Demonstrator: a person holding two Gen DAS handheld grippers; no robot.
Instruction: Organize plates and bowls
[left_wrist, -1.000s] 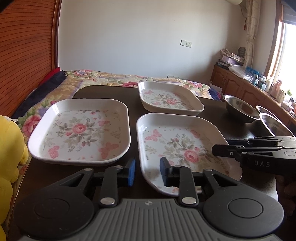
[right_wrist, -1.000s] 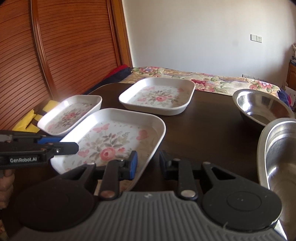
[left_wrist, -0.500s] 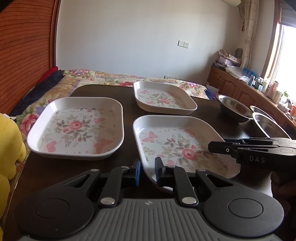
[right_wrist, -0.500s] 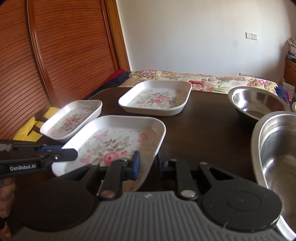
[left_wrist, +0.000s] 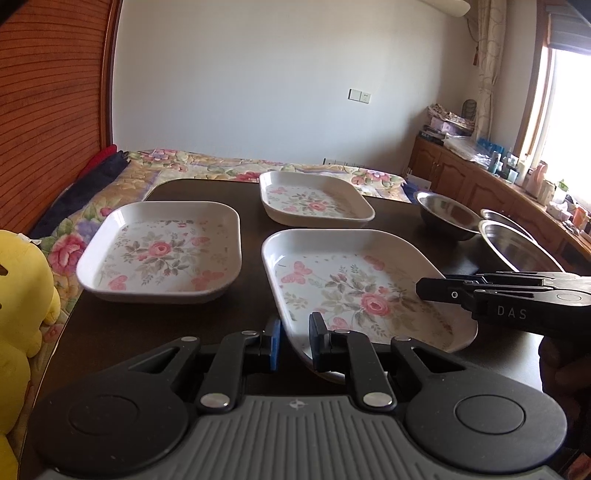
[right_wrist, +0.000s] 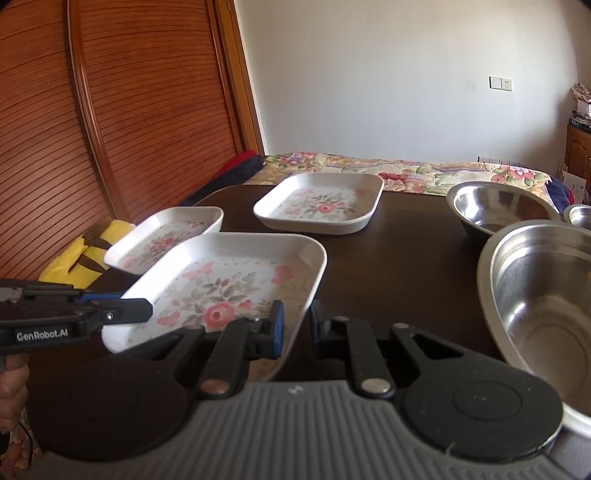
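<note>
**A:** Status? Start with the big stuff.

**B:** Dark desk (left_wrist: 243, 192) fills mid-frame in both views. Three floral plates on it. The near plate (left_wrist: 354, 291) is lower centre-right in the left view; its long axis runs from me toward the far end of the desk. The left plate (left_wrist: 159, 251) is mid-left, apart from it. The far plate (left_wrist: 314, 199) is upper centre. Steel bowls sit along the right edge; the big bowl (right_wrist: 546, 310) fills the right side of the right view, with a second bowl (right_wrist: 495, 206) behind it.

**A:** Claws?

**B:** My left claw (left_wrist: 293, 341) straddles the near plate's near-left rim: one jaw outside, one over the inside. The gap is narrow, but I see no pads pressing, so it's not clamped yet. My right claw (right_wrist: 295, 326) does the same on the near-right rim, at lower centre of its view. It's parted too and grips nothing.

**A:** What does the move hinge on?

**B:** The rim wall sits right between each pair of jaws, directly ahead. Both claws are equally near, one per near corner. My guess is to clench both, lift level, then stack the plate on another one. If one side bites first, the plate could tilt.
</note>
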